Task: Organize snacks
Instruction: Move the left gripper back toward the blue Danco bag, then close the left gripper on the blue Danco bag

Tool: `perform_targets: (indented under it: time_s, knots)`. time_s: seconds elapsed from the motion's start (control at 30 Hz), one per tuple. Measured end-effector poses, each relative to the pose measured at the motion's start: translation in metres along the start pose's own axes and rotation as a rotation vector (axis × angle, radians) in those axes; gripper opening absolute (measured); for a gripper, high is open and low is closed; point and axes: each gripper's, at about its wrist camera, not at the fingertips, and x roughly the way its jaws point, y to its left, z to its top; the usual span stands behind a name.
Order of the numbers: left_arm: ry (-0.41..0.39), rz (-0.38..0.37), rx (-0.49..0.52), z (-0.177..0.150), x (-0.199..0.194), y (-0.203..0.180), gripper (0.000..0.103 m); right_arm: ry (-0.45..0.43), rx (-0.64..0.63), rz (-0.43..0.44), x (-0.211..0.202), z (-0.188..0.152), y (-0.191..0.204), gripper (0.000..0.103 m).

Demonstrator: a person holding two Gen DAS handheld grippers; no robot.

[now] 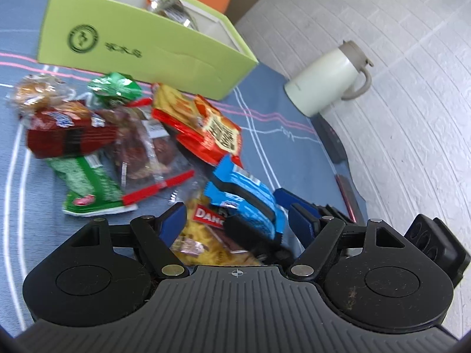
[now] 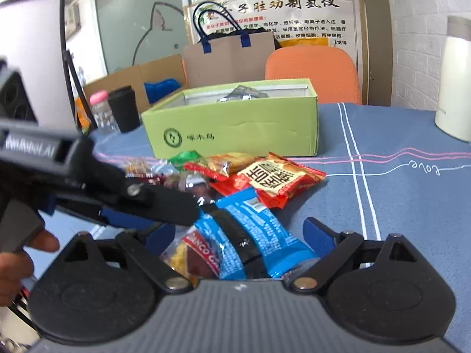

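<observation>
**A:** How do the tongs stand?

**B:** Both are spread wide and hold nothing. The left gripper [image 1: 237, 216] has a blue packet [image 1: 235, 176] and a yellow packet [image 1: 203, 241] lying between its fingers. The right gripper [image 2: 240, 228] straddles the same blue packet from its own side. The two tools are close together, the left one reaching across from the right one's left.

**A:** So the blue one is the next to go?

**B:** I'd judge so. It lies at the near end of the snack pile, partly on top of the yellow packet, on the table [image 1: 279, 117], well in from the edges. The green box [image 1: 147, 44] stands beyond the pile toward the far edge, with a silver wrapper [image 1: 167, 3] already inside.

**A:** How will it handle?

**B:** Probably light, in thin, glossy film that crumples and slides. The contents look like biscuits, so likely brittle. I would close across its narrow width, or on a crimped end seal, and squeeze gently.

**A:** Any risks?

**B:** Pinching the yellow packet along with it, or dragging the red packet [image 1: 212, 129] just behind. The white jug [image 1: 326, 82] sits well apart, near the table's right edge.
</observation>
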Motion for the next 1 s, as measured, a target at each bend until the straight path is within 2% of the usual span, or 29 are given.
perform_targets:
  time_s: [0.13,0.3,0.4,0.53,0.67,0.73,0.77,0.8,0.83,0.87,0.93,1.0]
  knots:
    - [0.025,-0.02,0.006,0.0,0.015,-0.009,0.056,-0.014,-0.016,-0.017,-0.006,-0.007,0.005,0.093]
    - [0.027,-0.023,0.044,0.002,0.024,-0.022,0.056,-0.017,0.02,-0.003,-0.012,-0.013,-0.003,0.093]
    - [0.031,-0.001,0.066,0.004,0.03,-0.026,0.055,-0.022,0.013,-0.007,-0.01,-0.013,-0.007,0.093]
    - [0.02,0.036,0.072,0.007,0.033,-0.024,0.042,-0.02,-0.005,0.021,0.002,-0.009,-0.009,0.093]
    - [0.006,0.054,0.052,0.01,0.031,-0.017,0.041,-0.026,-0.039,0.0,0.006,-0.005,-0.006,0.093]
    - [0.008,0.055,0.052,0.01,0.032,-0.015,0.04,-0.017,-0.049,-0.005,0.01,-0.004,-0.005,0.086]
    - [0.007,0.059,0.058,0.009,0.033,-0.015,0.039,-0.009,-0.046,-0.005,0.012,-0.004,-0.006,0.076]
    - [0.006,0.065,0.068,0.008,0.033,-0.016,0.035,-0.004,-0.042,-0.004,0.013,-0.005,-0.007,0.067]
    - [0.006,0.078,0.083,0.008,0.034,-0.017,0.027,-0.009,-0.032,0.005,0.012,-0.006,-0.007,0.065]
    - [0.004,0.078,0.088,0.007,0.034,-0.017,0.024,-0.014,-0.026,0.004,0.01,-0.006,-0.006,0.058]
    - [-0.001,0.064,0.075,0.007,0.03,-0.015,0.017,-0.031,-0.047,-0.014,0.002,-0.006,0.0,0.054]
    - [-0.007,0.044,0.078,0.007,0.024,-0.017,0.016,-0.048,-0.081,-0.04,-0.006,-0.004,0.006,0.052]
